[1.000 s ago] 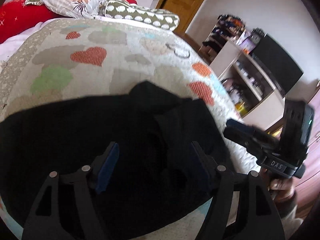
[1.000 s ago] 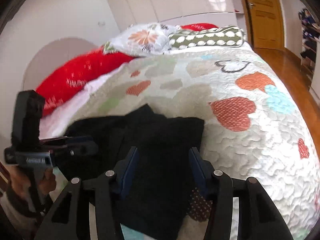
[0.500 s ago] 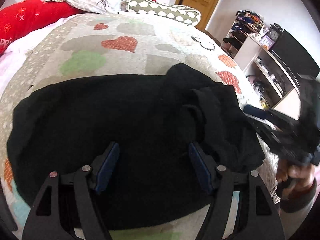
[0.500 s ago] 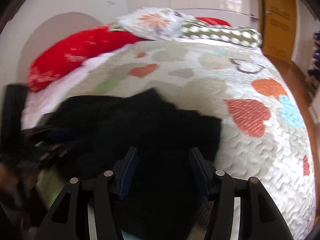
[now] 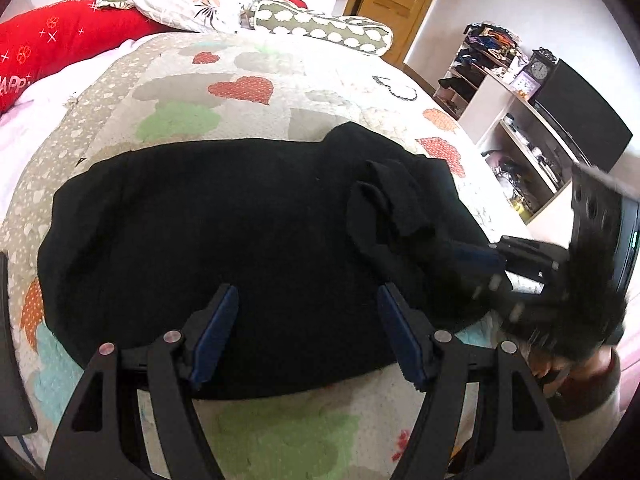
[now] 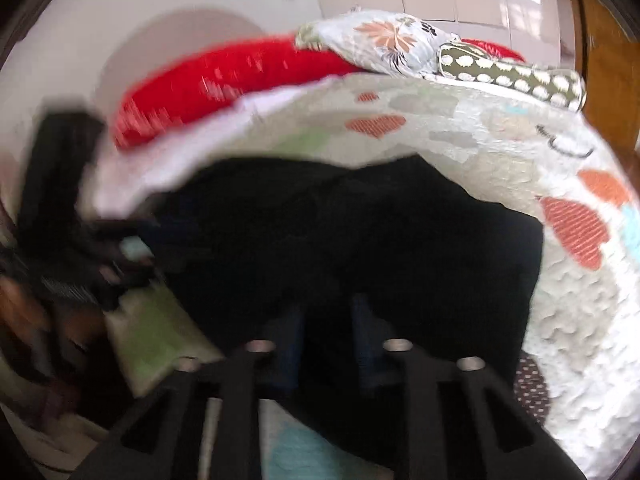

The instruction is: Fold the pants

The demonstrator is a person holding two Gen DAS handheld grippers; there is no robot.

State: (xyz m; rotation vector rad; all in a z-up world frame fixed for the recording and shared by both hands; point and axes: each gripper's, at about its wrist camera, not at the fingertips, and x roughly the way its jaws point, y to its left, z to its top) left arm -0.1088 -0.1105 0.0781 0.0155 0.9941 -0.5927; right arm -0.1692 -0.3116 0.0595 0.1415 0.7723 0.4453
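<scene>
Pants [image 5: 224, 232]: black, flat on quilt [image 5: 248, 64].
Left gripper [image 5: 308, 336]: jaws spread, empty.
Right gripper [image 6: 326, 334]: jaws just closed, pinching pants edge.
Risk: thin pinch may slip; fold skews.

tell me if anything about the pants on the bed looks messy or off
Yes. The black pants lie mostly flat on the quilt, but their right end is bunched into a rumpled heap near the bed's edge. The right gripper has just been closing on that end's fabric; the left gripper is open.
</scene>
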